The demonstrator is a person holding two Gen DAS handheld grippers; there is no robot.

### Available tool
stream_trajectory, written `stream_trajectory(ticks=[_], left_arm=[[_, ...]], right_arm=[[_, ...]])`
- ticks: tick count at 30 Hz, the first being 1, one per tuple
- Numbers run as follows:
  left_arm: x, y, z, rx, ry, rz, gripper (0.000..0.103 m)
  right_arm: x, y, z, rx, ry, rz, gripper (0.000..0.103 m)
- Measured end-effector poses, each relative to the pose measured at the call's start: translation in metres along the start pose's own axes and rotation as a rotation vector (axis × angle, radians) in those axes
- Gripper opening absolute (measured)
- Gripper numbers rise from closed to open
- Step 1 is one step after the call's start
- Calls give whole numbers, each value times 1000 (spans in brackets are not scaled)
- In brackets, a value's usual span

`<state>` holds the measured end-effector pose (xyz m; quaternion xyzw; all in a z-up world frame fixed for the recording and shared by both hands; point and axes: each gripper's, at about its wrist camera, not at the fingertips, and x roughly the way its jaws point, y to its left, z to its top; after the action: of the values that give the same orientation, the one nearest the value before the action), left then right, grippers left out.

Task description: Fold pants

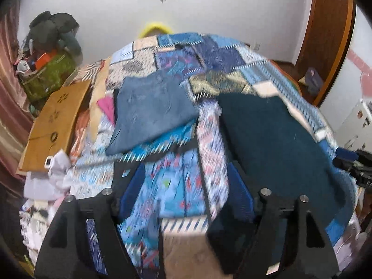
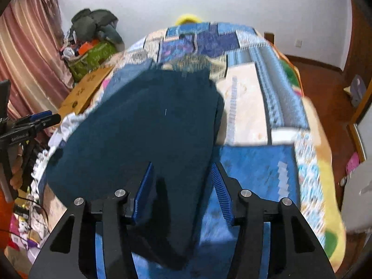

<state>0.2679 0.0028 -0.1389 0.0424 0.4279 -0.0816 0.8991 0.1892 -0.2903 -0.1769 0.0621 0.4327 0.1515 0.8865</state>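
The dark teal pants lie spread on the patchwork quilt that covers the bed. My right gripper has a thick fold of them between its blue pads; the fabric fills the gap and hangs on below the jaws. In the left wrist view this gripper shows at the pants' right edge. My left gripper stands open above the quilt beside the pants' left edge, with nothing held. It also appears, with a hand, at the far left.
A folded blue-grey garment lies on the quilt left of the pants. A brown cardboard sheet, a green bag with dark clothes on top and a white cloth heap line the bed's left side. Wooden floor lies to the right.
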Motion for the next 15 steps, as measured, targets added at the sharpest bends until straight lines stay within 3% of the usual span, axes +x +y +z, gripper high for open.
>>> stream_trajectory(ticks=[3, 6, 11, 13, 15], left_arm=[[10, -4, 28, -11, -23, -34, 88], [27, -13, 51, 5, -23, -42, 90], [79, -32, 73, 39, 58, -117, 90], [107, -43, 76, 68, 116, -135, 84], [129, -54, 78, 103, 166, -136, 62]], right_arm=[[5, -10, 19, 13, -21, 3, 55], [17, -16, 36, 5, -22, -4, 56], [53, -23, 54, -1, 11, 18, 56], [73, -24, 60, -9, 39, 19, 56], [92, -26, 68, -18, 56, 29, 56]])
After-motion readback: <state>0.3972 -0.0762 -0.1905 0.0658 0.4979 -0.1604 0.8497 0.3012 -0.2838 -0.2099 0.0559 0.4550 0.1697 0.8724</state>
